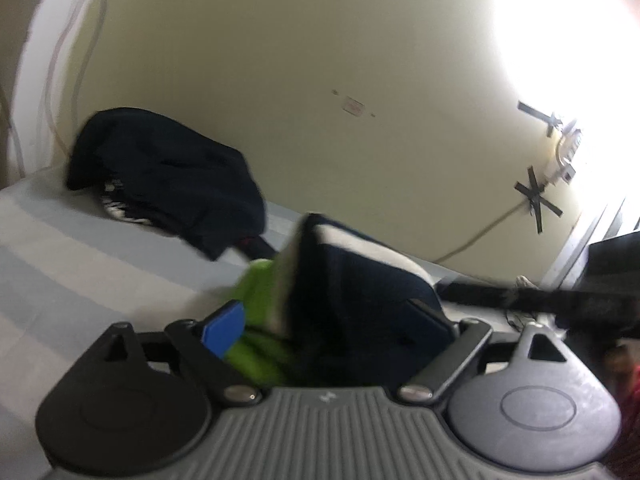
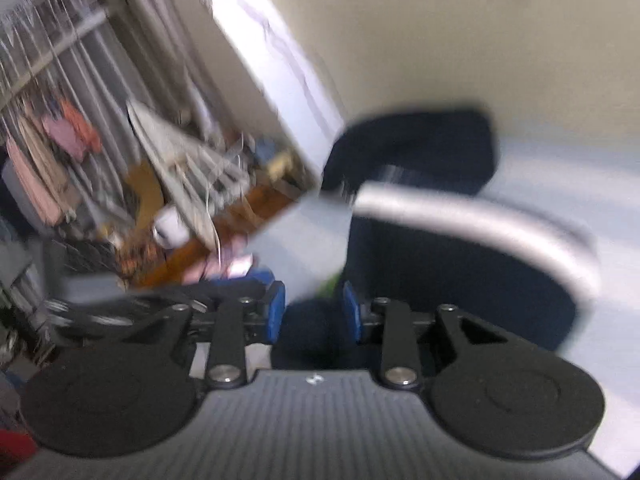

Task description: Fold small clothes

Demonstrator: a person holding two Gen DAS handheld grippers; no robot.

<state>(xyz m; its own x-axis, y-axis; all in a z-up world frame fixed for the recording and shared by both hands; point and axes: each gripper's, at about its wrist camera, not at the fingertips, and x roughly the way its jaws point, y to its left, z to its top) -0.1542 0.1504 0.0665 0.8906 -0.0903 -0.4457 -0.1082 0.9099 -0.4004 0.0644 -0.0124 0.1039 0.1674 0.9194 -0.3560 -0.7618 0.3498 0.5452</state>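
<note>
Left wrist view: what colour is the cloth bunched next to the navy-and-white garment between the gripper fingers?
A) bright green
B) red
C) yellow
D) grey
A: bright green cloth sits bunched right beside the navy-and-white garment, just past the blue pad of the left gripper.

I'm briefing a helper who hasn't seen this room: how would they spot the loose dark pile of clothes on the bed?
Find the pale striped bed against the cream wall. At its far end, touching the wall, lies the dark navy heap. Unlike the navy-and-white garment near the jaws, it is untouched, slumped, with a black-and-white patterned edge.
</note>
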